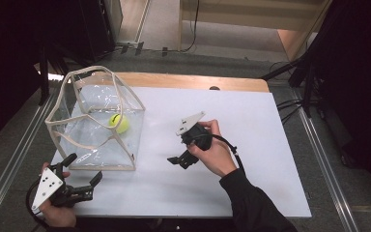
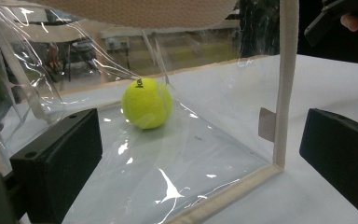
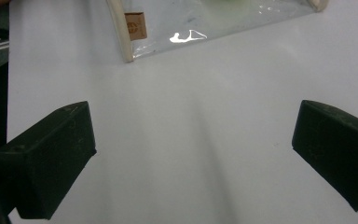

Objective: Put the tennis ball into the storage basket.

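A clear plastic bag (image 1: 92,141) with beige trim stands open-topped on the left of the white table (image 1: 241,121). A yellow-green tennis ball (image 1: 119,123) lies inside it on the bottom. My left gripper (image 1: 84,167) is open at the table's front left corner, just short of the bag's near wall. In the left gripper view the ball (image 2: 147,102) shows through the clear wall, beyond the wide-apart jaws of that gripper (image 2: 200,158) and left of the bag's corner trim (image 2: 282,93). My right gripper (image 1: 178,152) is open over the table's middle, right of the bag, aimed at bare tabletop (image 3: 193,158).
The bag's near corner (image 3: 126,42) carries a small brown label (image 3: 135,25). A wooden strip (image 1: 193,81) edges the table's far side. Dark stands and cables (image 1: 299,77) sit off the right side, on grey floor. Bare white surface lies right of the right hand.
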The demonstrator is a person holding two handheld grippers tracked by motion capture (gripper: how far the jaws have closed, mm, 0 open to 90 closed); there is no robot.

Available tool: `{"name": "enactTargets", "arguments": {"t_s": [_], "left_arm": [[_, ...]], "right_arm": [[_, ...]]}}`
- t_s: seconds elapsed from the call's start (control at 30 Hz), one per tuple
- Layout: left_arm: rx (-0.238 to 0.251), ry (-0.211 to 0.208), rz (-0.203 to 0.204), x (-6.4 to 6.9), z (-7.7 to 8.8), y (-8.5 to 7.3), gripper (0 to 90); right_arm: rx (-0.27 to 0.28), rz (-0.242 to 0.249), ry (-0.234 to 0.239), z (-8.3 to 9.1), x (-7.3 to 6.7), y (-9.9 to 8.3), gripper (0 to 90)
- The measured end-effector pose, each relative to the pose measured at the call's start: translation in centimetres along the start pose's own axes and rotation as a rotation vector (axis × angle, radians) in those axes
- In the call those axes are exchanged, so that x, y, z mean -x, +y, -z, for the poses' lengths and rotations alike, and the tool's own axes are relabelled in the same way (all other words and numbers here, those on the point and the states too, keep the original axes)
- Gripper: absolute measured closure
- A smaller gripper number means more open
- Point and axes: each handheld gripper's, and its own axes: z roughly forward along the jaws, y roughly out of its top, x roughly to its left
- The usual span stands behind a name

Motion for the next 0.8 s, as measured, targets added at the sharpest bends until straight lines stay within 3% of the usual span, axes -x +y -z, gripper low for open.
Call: {"name": "enactTargets", "arguments": {"t_s": [0.8], "left_arm": [[0.001,-0.003,-0.006,0.1,0.0,0.0,0.0]], "right_arm": [[0.153,-0.13,-0.071,2.1,1.1,-7.8,0.0]]}}
